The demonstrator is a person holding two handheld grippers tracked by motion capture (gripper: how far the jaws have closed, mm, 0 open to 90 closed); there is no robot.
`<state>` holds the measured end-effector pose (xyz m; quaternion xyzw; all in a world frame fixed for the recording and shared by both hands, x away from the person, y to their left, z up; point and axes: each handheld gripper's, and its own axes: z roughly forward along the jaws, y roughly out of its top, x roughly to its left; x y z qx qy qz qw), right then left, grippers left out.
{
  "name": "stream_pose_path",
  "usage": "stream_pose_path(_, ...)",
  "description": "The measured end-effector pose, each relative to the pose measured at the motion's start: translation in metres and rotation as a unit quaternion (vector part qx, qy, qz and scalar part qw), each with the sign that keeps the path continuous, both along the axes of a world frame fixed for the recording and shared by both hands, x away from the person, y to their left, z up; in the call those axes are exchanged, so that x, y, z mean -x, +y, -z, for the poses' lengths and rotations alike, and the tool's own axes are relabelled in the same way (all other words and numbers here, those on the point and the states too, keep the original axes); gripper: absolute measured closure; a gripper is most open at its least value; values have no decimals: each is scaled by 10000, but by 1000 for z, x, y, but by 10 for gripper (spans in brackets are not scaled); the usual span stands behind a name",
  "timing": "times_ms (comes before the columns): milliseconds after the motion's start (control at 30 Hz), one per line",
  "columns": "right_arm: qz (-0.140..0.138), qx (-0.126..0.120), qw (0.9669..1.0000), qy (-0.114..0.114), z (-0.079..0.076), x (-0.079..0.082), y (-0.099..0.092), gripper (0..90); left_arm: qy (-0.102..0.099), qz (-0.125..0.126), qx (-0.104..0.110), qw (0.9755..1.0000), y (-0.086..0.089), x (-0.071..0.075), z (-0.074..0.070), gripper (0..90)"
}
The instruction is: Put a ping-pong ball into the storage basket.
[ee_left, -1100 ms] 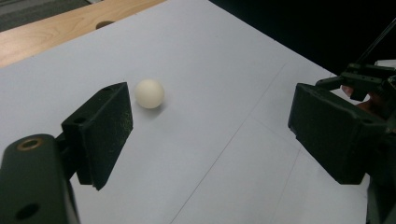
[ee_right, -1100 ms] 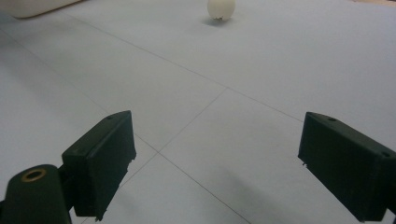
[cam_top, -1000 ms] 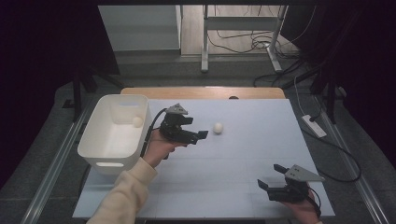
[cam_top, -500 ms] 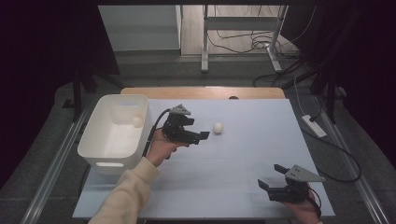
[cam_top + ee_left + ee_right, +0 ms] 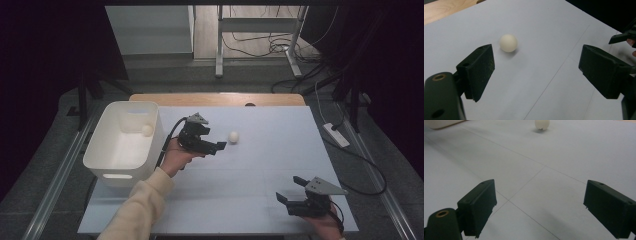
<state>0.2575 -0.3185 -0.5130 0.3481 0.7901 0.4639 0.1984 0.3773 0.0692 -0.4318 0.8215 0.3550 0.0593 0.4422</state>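
Observation:
A white ball [image 5: 233,136] lies on the pale blue table sheet [image 5: 260,165]. My left gripper [image 5: 218,146] hovers just left of it, open, its jaws pointing at the ball. In the left gripper view the ball [image 5: 508,43] sits a little beyond the left jaw, with nothing between the jaws of the left gripper [image 5: 537,66]. A second white ball [image 5: 146,130] rests inside the white bin [image 5: 107,165]. My right gripper [image 5: 289,189] is low at the front right of the table, open and empty; in its own view the right gripper [image 5: 541,205] faces the distant ball [image 5: 542,124].
The white bin stands at the table's left edge, and its corner [image 5: 441,123] shows in the right gripper view. A wooden strip [image 5: 215,99] runs along the far edge. A power strip [image 5: 336,135] and cables lie on the floor to the right.

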Motion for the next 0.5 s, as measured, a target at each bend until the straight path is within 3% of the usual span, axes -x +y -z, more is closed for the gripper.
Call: stream_pose_path(500,3,-8,10000,-10,0,1,0,112,118,-42,-30,9999,-4,-10,9,143)
